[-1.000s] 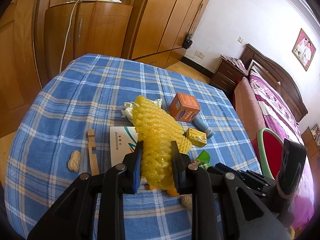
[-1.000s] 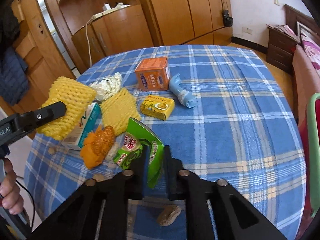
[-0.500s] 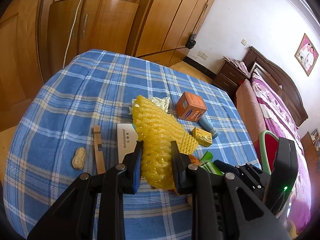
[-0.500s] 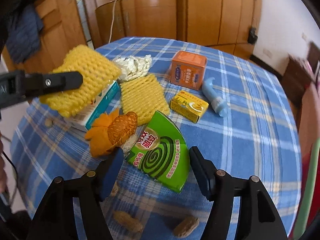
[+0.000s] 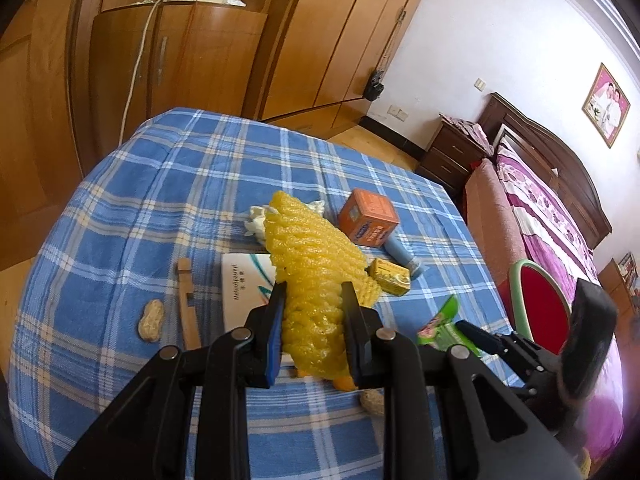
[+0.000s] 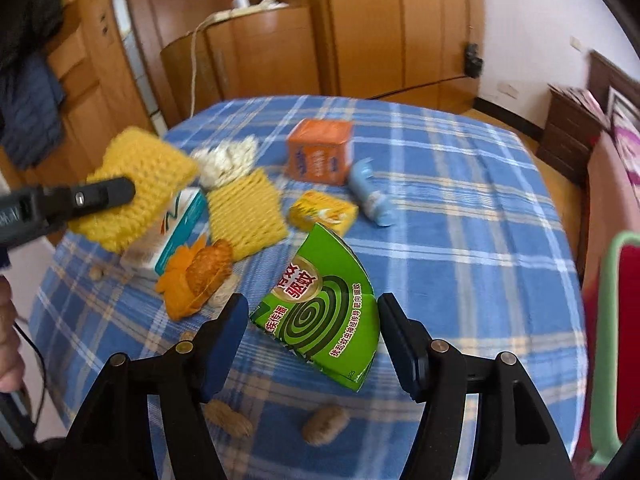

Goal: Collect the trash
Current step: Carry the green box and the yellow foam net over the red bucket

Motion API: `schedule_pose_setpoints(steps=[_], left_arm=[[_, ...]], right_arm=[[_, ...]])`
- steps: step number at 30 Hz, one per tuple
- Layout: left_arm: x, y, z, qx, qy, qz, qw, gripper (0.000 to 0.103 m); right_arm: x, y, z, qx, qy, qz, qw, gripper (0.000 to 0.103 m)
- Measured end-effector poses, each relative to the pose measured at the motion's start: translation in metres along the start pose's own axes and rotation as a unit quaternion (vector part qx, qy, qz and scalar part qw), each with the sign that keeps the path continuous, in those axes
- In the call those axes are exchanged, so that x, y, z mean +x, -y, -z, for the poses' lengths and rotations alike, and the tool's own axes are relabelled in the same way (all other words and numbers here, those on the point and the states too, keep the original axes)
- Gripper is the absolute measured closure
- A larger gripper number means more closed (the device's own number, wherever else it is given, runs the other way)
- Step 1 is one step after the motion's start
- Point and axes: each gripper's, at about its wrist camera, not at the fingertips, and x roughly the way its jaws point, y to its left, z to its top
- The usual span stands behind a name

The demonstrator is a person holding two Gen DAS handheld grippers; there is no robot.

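Observation:
My left gripper (image 5: 313,312) is shut on a yellow foam fruit net (image 5: 308,264) and holds it above the blue checked table (image 5: 160,200); it also shows in the right wrist view (image 6: 136,196). My right gripper (image 6: 312,332) is open, its jaws on either side of a green mosquito-coil box (image 6: 324,308), which lies tilted on the cloth; whether the pads touch it I cannot tell. That box shows in the left wrist view (image 5: 444,324).
On the table lie a second yellow foam net (image 6: 246,212), orange peel (image 6: 196,276), a white-teal box (image 6: 176,232), crumpled tissue (image 6: 228,158), an orange box (image 6: 320,152), a small yellow box (image 6: 324,212), a blue tube (image 6: 370,194) and peanuts (image 6: 324,426). A red chair (image 5: 540,300) stands right.
My right gripper opened and let go of the green box, which now lies between its jaws. My left gripper kept hold of the foam net and rose a little.

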Motion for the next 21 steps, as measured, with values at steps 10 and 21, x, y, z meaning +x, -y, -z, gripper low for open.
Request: schedule_pose_setpoints(steps=[10,21], left_arm=[[0.001,0.044,-0.003,0.039,-0.009,0.037,0.9985,0.078],[0.015,0.123,0.001,0.112,-0.032,0.094,0.9887,0.078]], right_arm=[[-0.059,0.046,0.005,0.080,0.059,0.020,0.995,0.035],[-0.119,0.116,0.028,0.176,0.109,0.097,0.973,0.035]])
